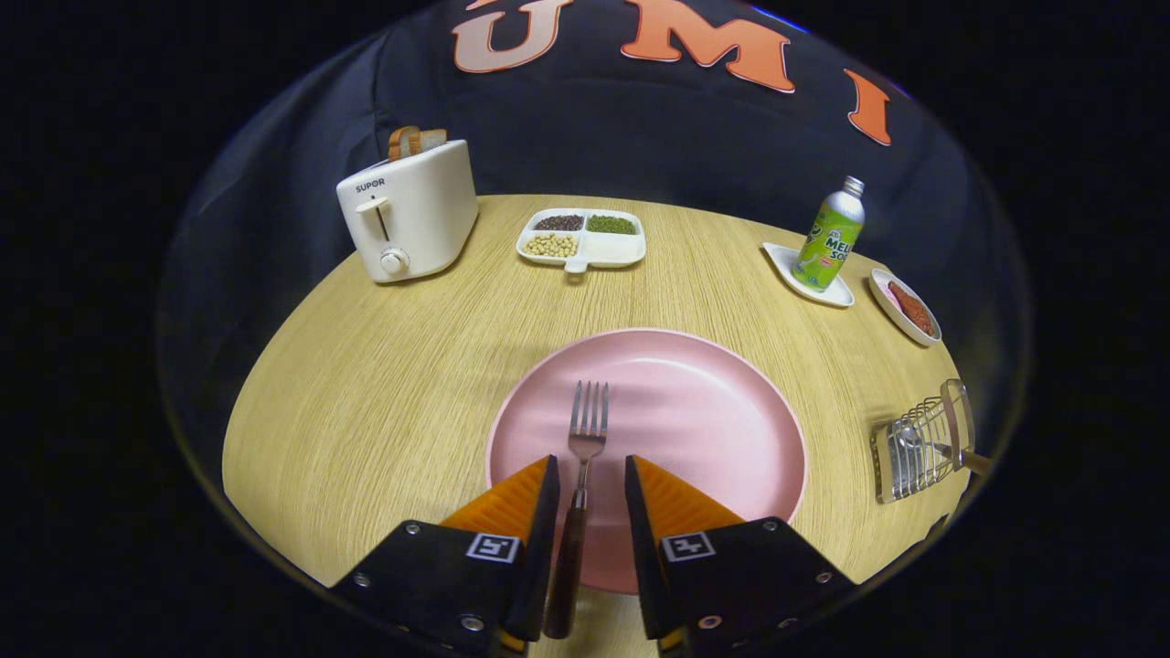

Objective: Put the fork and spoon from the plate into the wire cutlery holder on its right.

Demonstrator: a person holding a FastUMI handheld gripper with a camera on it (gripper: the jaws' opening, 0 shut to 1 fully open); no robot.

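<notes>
gripper (591, 475): jaws part open, straddling fork (585, 457) handle, not clamped | fork: lengthwise on pink plate (731, 402), aligned for side pinch | wire cutlery holder (919, 448): right of plate, spoon apparently inside

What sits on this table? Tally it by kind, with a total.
Dishes: 4 (pink plate, divided dish, saucer, oval dish)
Cutlery: 2 (fork between the open gripper's fingers, utensil in the wire holder)
Toaster: 1
Soda bottle: 1
Wire holder: 1
Total: 9
</notes>
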